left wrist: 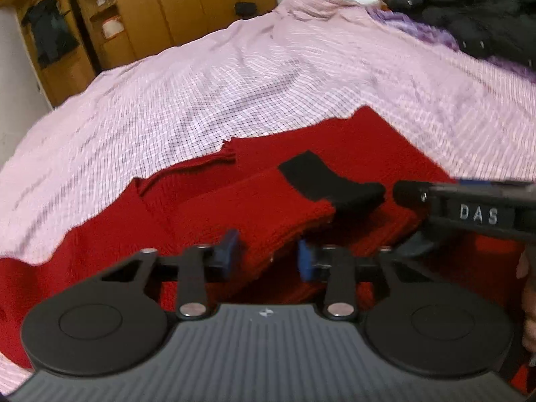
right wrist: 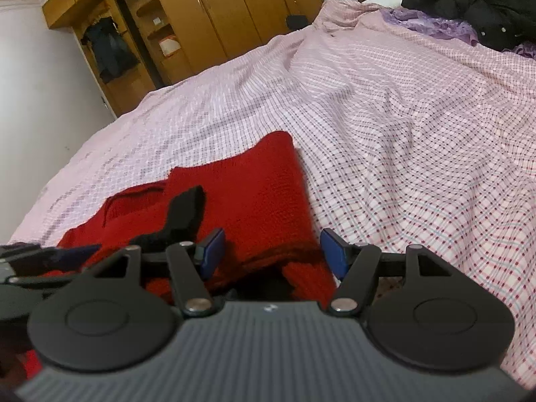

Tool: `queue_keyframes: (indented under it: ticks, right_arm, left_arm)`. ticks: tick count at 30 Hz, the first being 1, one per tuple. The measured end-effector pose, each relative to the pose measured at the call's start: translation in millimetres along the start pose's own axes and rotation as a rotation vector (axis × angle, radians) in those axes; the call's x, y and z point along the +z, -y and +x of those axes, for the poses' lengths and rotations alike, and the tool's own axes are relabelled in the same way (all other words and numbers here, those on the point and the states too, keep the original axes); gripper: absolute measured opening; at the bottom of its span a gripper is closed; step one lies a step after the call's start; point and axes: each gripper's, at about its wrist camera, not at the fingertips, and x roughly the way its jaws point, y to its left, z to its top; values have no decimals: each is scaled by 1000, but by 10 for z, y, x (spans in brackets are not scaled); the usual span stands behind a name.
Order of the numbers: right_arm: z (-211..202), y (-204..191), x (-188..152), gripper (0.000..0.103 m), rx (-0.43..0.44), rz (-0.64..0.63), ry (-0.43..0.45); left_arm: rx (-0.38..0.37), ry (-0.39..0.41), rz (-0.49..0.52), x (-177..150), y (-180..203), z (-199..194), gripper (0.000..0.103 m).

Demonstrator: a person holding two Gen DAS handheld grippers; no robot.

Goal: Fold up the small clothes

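Left wrist view: the red knitted sweater with a black cuff [left wrist: 301,181] is seen spread on the pink checked bedsheet [left wrist: 234,77]. 1 sleeve is laid across the body, black cuff uppermost. The left gripper [left wrist: 268,254] is held low over the sleeve, blue pads apart, with red knit lying between them; no pinch is evident. The right gripper's body enters at the right, beside the cuff.

Right wrist view: the right gripper [right wrist: 273,251] is set with pads wide apart astride a folded red edge near the sheet; nothing is clamped. A dark clothes pile [right wrist: 475,0] is noted at the far corner.

Judged: sleeve fold done, body folds outstanding; roughly mid-task.
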Motion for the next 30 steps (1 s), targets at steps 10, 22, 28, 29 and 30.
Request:
queue_keyframes:
  ticks: [10,22,28,29,30]
  right_arm:
    - [8,8,-7,66,0,3,4]
    - [2,-20,-18,66,-5,-8,6]
    - [7,-24,-24,66,-7,-11,7]
    - [7,-24,-24,66,-7,-12,7]
    - [9,-25,-24,66,-7,-12,8]
  left_arm:
    - [75,32,-319,-84,-824,-207,31]
    - [161,-58,-625,-687,-1695,-269,72]
    - [168,-65,-726,-946,-1903,-306,72]
    - [172,-65,-722,-942,-1897,-307,72]
    - [181,-67,-711,-938,-1894,-304,72]
